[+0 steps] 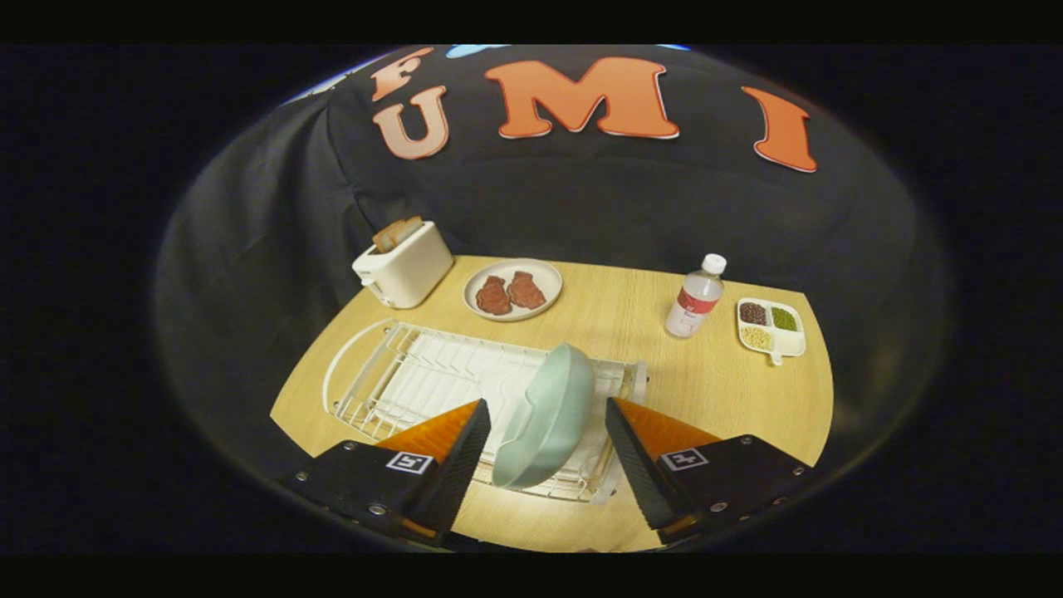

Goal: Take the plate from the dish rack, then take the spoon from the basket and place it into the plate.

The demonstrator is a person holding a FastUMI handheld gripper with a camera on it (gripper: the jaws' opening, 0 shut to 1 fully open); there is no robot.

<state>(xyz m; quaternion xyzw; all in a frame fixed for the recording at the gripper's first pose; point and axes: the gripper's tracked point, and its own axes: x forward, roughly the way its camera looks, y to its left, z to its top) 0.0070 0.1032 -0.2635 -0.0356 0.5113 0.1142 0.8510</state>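
Note:
A pale green plate (544, 418) stands on edge in the white wire dish rack (415, 374), leaning near the rack's right end. My gripper (548, 436) is open, with one finger on each side of the plate's lower part and a gap left between each finger and the plate. A small cup-like holder (638, 379) hangs on the rack's right end, just behind the plate.
Beyond the rack on the wooden table (631, 316) stand a white toaster (404, 266) with bread, a plate of meat slices (512, 289), a small bottle (696, 297) and a divided dish of beans (771, 327). The table's front edge runs just below the fingers.

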